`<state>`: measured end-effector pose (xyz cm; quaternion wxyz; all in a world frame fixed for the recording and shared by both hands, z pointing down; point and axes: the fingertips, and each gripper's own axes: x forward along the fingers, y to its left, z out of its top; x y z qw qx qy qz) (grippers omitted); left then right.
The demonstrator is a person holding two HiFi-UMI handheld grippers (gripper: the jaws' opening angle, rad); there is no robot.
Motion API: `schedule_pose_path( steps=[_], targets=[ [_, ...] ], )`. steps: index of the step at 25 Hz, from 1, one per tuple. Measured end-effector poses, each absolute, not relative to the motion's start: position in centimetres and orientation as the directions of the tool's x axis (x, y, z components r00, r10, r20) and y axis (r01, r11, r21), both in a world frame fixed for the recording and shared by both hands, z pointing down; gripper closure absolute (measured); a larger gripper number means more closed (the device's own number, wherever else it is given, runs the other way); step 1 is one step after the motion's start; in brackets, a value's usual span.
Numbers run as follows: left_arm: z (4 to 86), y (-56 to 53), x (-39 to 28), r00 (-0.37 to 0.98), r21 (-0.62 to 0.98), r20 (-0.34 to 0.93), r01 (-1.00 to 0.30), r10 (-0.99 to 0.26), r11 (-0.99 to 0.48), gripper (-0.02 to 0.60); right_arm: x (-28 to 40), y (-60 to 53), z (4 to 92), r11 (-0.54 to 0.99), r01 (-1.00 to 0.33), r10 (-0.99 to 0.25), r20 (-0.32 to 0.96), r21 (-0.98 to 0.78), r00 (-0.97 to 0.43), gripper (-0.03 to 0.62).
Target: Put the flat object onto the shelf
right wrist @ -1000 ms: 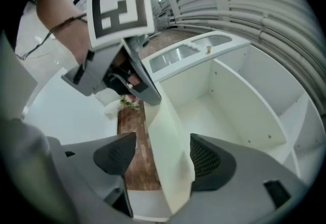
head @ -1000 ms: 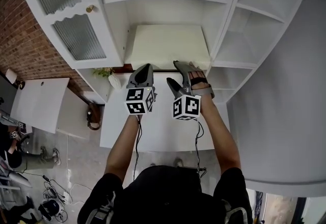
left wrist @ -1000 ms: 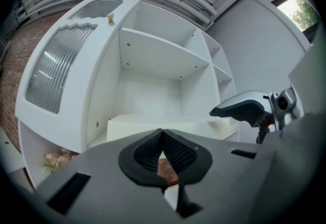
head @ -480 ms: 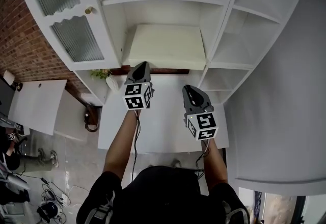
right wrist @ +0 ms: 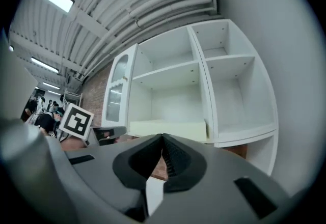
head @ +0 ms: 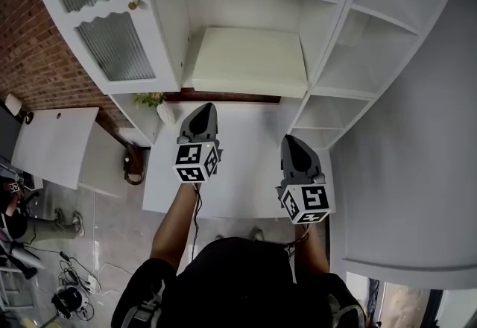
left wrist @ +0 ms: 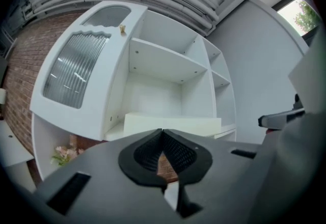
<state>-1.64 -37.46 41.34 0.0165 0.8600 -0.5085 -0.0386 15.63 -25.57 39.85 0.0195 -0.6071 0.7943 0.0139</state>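
White shelf unit, seen from the head view with you standing before it. The flat object, a pale cream slab, lies flat on the lowest board of the unit's middle bay. It fills most of that board, and its front edge sits at the bay's opening. Your left gripper is held in front of the unit, just below the middle bay and toward its left side. Your right gripper is also in front of the unit, lower down and nearer the divider to the right-hand bays. Both hang over the white table that stands against the foot of the unit, and both are clear of the flat object, touching neither it nor the boards. In the left gripper view the left gripper has its jaws pressed together with nothing between them, and the flat object shows beyond the tips, inside the unit. In the right gripper view the right gripper is likewise clenched on nothing, tips meeting, with the flat object beyond them in the same bay of the unit. The unit's ribbed-glass door stands swung out to the left.
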Motion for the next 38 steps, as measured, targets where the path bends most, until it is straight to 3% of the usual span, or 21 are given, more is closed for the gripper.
schedule_pose_path(
  steps=[4, 12, 38],
  targets=[
    [41.8, -31.9, -3.4, 0.467, 0.067, -0.075, -0.879, -0.881, -0.472, 0.572, 15.6, -23.5, 38.8, 0.249, -0.968, -0.963, -0.098, 0.018, -0.250, 0.568],
    [42.9, -24.8, -5.5, 0.424, 0.043, -0.080, -0.903, -0.902, -0.428, 0.572, 15.4, -21.8, 42.5, 0.245, -0.968, -0.969, -0.064, -0.063, -0.241, 0.568],
    [44.5, -22.9, -5.5, 0.423, 0.084, -0.060, -0.900, -0.904, -0.427, 0.572, 14.9, -20.3, 43.6, 0.251, -0.968, -0.968, -0.038, -0.031, -0.249, 0.568]
  ],
)
